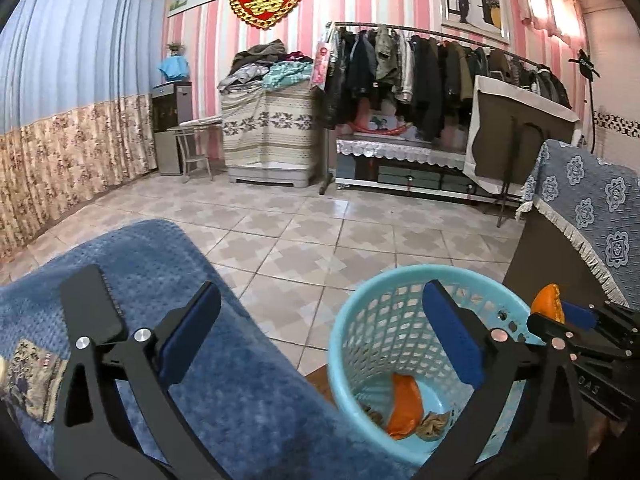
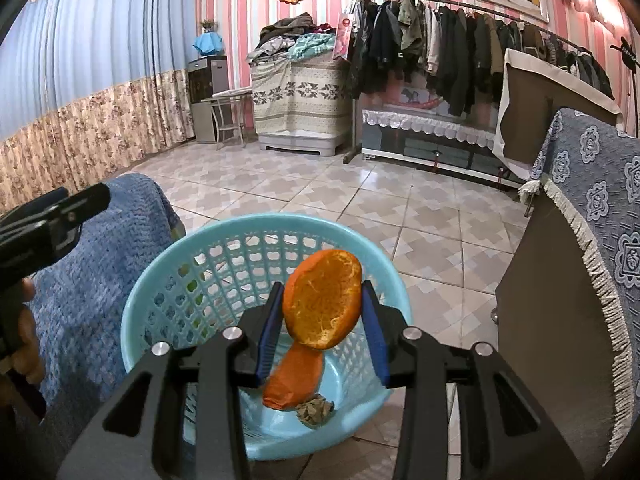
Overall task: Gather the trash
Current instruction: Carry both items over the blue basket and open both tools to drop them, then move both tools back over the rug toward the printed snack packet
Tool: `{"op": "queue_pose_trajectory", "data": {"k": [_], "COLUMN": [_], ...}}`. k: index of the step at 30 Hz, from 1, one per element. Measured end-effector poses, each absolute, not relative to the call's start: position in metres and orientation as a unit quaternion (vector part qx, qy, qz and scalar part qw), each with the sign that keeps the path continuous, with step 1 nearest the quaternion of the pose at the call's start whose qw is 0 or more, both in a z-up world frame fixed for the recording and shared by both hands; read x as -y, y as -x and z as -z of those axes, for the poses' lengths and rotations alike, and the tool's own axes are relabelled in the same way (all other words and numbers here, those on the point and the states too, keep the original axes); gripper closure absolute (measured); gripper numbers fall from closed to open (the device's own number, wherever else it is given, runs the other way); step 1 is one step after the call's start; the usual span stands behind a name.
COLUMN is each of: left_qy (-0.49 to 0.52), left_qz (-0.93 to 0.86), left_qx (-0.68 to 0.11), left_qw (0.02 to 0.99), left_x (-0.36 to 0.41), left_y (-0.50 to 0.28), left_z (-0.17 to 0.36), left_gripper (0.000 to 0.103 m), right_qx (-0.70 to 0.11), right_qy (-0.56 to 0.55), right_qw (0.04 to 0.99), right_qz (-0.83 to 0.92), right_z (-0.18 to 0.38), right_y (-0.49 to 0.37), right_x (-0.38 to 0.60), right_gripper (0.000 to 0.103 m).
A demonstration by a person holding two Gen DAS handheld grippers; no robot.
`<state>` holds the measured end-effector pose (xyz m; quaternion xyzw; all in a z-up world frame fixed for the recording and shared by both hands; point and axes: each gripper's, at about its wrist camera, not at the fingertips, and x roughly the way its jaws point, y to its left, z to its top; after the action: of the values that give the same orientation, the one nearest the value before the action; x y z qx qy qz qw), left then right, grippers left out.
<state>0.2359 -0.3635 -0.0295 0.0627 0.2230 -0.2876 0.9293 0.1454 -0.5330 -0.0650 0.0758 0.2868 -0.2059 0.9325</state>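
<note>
Peel point(image 2: 322, 300) sits clamped in the right tool point(image 2: 323, 328), above the basket point(image 2: 160, 280). Left tool point(image 1: 324, 340) gapes wide, empty. More peel point(image 1: 406, 404) lies in the basket.

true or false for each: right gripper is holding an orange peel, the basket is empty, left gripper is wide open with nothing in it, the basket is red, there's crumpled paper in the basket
1. The right gripper holds an orange peel. True: the pads press on it from both sides, above the basket.
2. The basket is empty. False: another orange peel piece already lies on its bottom.
3. The left gripper is wide open with nothing in it. True.
4. The basket is red. False: it is a light blue plastic lattice basket.
5. Crumpled paper lies in the basket. True: a brownish wad sits beside the peel piece.
</note>
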Motion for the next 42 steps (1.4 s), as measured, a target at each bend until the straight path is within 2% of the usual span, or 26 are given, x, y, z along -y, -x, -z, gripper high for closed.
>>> {"op": "queue_pose_trajectory", "data": {"k": [7, 16, 18, 21, 31, 42], "left_qy": [-0.057, -0.049, -0.044, -0.040, -0.017, 0.013], "left_qz": [0.267, 0.250, 0.247, 0.241, 0.190, 0.071], "left_qx": [-0.221, -0.220, -0.220, -0.220, -0.229, -0.258], "left_qw": [0.936, 0.942, 0.943, 0.944, 0.955, 0.964], "left_x": [0.336, 0.303, 0.293, 0.278, 0.205, 0.069], "left_y": [-0.234, -0.232, -0.230, -0.224, -0.200, -0.193], "left_z": [0.026, 0.019, 0.017, 0.015, 0.010, 0.013], "left_gripper": [0.005, 0.005, 0.005, 0.005, 0.005, 0.005], "right_qx": [-0.285, -0.265, -0.260, -0.253, -0.241, -0.256], "right_qy": [-0.069, -0.055, -0.050, -0.039, -0.035, -0.027], "right_qw": [0.935, 0.939, 0.940, 0.942, 0.946, 0.955], "right_qz": [0.200, 0.211, 0.214, 0.218, 0.215, 0.150], "right_z": [0.065, 0.049, 0.041, 0.033, 0.012, 0.024], "right_y": [-0.161, -0.165, -0.165, -0.161, -0.151, -0.166], "right_x": [0.518, 0.504, 0.502, 0.495, 0.473, 0.397], "right_gripper": [0.063, 0.028, 0.017, 0.009, 0.004, 0.004]}}
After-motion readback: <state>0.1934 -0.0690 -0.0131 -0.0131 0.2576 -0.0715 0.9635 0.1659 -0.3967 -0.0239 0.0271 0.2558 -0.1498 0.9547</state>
